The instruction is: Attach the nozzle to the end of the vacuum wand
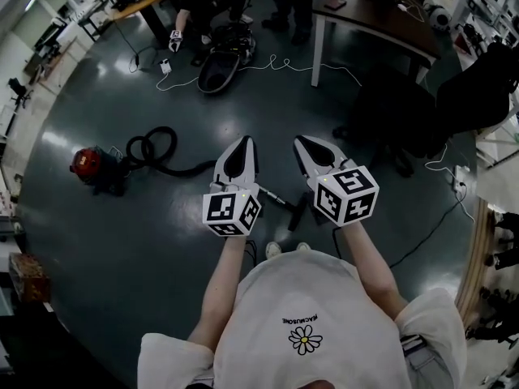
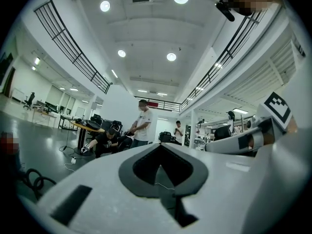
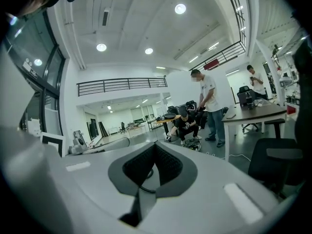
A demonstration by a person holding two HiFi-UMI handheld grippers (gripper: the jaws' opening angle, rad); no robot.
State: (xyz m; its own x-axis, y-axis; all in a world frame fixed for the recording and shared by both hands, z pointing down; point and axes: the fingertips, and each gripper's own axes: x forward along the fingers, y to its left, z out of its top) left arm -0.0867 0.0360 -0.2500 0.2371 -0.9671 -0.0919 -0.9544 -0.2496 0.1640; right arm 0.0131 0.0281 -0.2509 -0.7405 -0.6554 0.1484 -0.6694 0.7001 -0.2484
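Head camera looked steeply down from overhead on the left gripper and right gripper, both near, dark floor beyond. Each gripper camera rode just behind its own jaws, facing level outward; both caught the same standing person.

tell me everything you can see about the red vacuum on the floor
The vacuum is a small canister type with a rounded red top over a darker body, plastic by its look. It sits on the dark glossy floor at the left of the head view. A black hose leaves it, coils in a loop beside it and runs toward the person's feet. Nothing else touches it; the left gripper and right gripper are held well away, jaws shut.
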